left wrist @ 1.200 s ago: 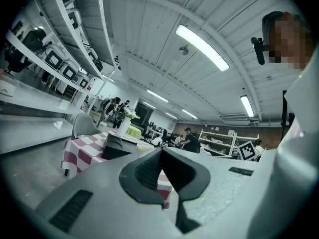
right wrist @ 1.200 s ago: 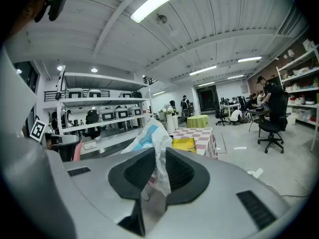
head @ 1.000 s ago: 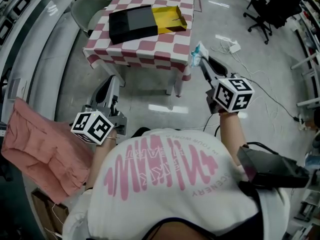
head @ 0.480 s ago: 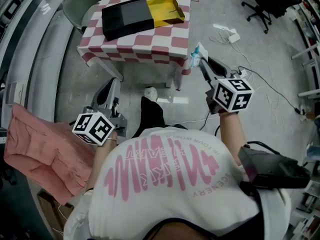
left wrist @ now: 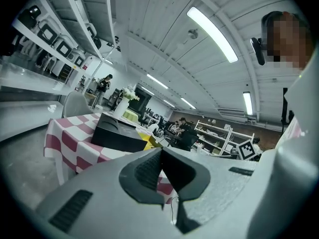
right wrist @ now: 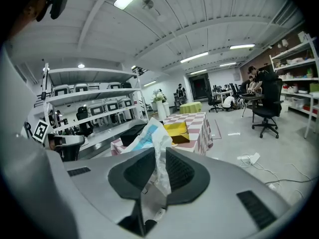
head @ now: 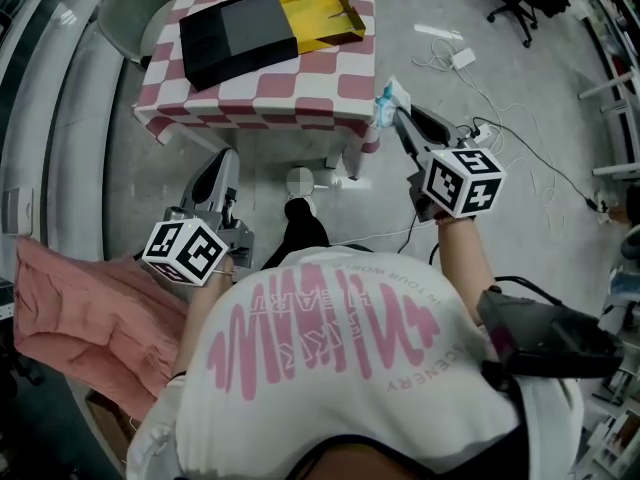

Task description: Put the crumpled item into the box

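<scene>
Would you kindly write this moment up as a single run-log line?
right gripper: shut on crumpled wrapper | left gripper: shut, empty | box: tray slid partly out, on checkered table

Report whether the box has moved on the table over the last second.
No. The box lies on the same squares of the checked tablecloth as before; only the view itself has shifted.

We looked steeply down from head height. Both gripper views faced forward; all three shared the checkered table (head: 300, 93) and box (head: 240, 33).
</scene>
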The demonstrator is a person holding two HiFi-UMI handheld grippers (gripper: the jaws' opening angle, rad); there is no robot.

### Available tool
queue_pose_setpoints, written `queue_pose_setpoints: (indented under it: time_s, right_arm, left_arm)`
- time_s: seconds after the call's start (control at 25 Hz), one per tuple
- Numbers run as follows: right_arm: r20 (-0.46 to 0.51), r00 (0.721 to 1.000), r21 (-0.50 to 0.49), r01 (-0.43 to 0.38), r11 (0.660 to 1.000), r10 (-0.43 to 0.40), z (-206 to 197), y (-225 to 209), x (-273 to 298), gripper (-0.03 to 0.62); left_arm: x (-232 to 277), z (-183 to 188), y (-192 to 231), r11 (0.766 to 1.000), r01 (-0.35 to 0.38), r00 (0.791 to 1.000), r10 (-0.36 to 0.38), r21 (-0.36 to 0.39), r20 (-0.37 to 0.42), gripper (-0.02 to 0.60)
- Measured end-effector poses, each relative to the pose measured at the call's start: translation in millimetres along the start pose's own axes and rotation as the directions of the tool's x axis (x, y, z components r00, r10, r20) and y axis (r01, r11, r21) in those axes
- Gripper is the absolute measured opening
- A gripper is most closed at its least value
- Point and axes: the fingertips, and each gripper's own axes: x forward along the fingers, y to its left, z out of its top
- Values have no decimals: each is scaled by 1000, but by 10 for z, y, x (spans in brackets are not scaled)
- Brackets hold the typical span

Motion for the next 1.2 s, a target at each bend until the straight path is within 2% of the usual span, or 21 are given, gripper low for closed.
queue_pose_setpoints:
  time_s: [0.52,0.84,1.2]
  right_arm:
    - [-34,999,56,22,998,-20,231,-385,1016,61]
    - [-54,998,97,23,995,-18,307,-510,1561,61]
    - [-100,994,79,48,996,-40,571,-656,2047,61]
  left_arm:
    - [976,317,534,999,37,998,-36,3,-57,7]
    - [1371,408,879,999,27,996,-29,-21,-80,7]
    - [1906,878,1098,998,64,995,-64,-10,-81,6]
